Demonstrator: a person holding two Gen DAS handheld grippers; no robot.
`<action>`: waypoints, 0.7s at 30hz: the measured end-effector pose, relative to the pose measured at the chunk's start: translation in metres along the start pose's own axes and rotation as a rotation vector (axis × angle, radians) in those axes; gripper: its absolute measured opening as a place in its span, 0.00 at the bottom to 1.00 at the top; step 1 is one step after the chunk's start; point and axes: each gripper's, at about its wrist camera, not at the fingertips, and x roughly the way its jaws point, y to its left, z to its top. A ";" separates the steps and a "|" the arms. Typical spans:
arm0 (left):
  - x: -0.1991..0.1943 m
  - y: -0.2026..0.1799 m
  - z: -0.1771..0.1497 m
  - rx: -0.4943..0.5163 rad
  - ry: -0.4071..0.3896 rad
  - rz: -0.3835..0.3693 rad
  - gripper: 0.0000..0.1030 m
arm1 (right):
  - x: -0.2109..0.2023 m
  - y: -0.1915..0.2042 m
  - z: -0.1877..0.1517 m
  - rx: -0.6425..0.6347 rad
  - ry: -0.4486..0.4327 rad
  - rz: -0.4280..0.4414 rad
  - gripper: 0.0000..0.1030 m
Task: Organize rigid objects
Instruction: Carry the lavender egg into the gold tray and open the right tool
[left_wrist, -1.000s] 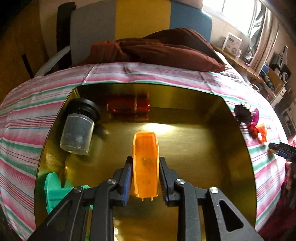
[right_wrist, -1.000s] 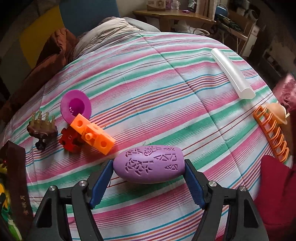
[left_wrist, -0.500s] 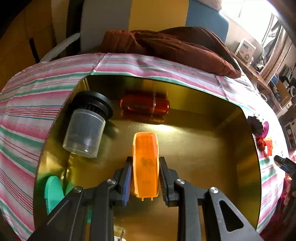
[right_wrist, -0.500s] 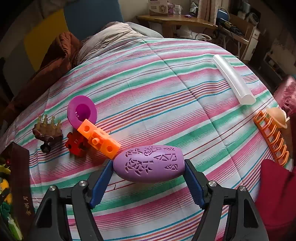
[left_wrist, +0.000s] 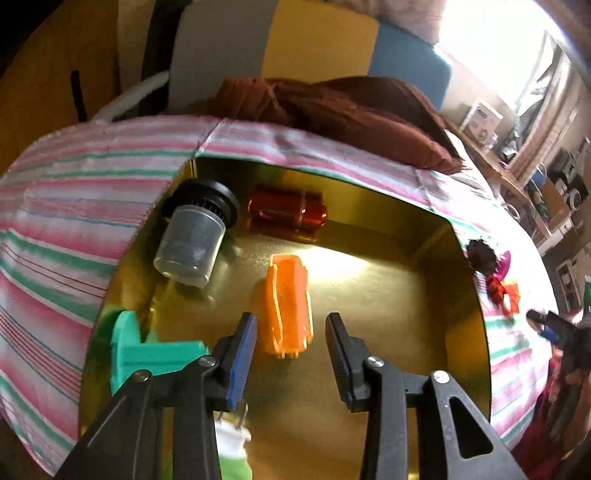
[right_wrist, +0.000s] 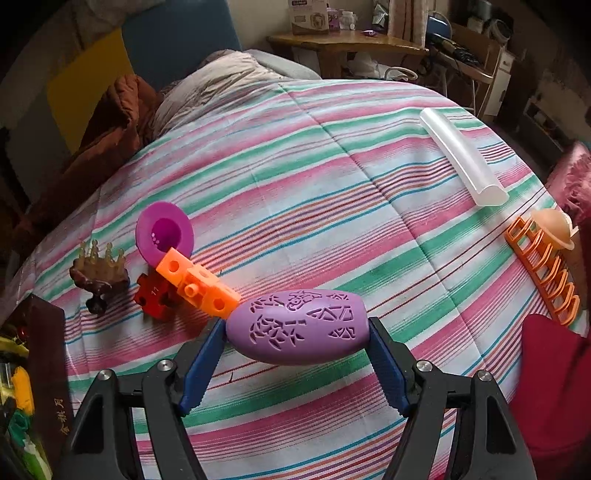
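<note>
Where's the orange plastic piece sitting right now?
Left wrist view: the orange plastic piece lies on the gold box floor, mid-frame, below the red cylinder, free between the left gripper's opening jaws.

Striped bed (right_wrist: 332, 177) bears gold box (left_wrist: 469, 332); clear tube (right_wrist: 461, 158); orange rack (right_wrist: 543, 273).

"11" on red puzzle piece (right_wrist: 153, 295)

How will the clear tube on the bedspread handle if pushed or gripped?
The clear tube looks round and smooth, so it will likely roll sideways if nudged. It keeps a straight line on the soft bedspread, so probably stiff. Its glossy surface may slip between pads.
</note>
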 end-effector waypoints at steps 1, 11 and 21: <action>-0.007 -0.002 -0.004 0.019 -0.020 0.003 0.38 | -0.002 0.000 0.000 0.003 -0.008 0.003 0.74; -0.059 -0.007 -0.054 0.131 -0.161 -0.056 0.38 | -0.023 -0.005 0.003 0.052 -0.097 0.076 0.74; -0.066 -0.011 -0.079 0.195 -0.113 -0.080 0.38 | -0.037 0.032 -0.013 -0.043 -0.093 0.205 0.74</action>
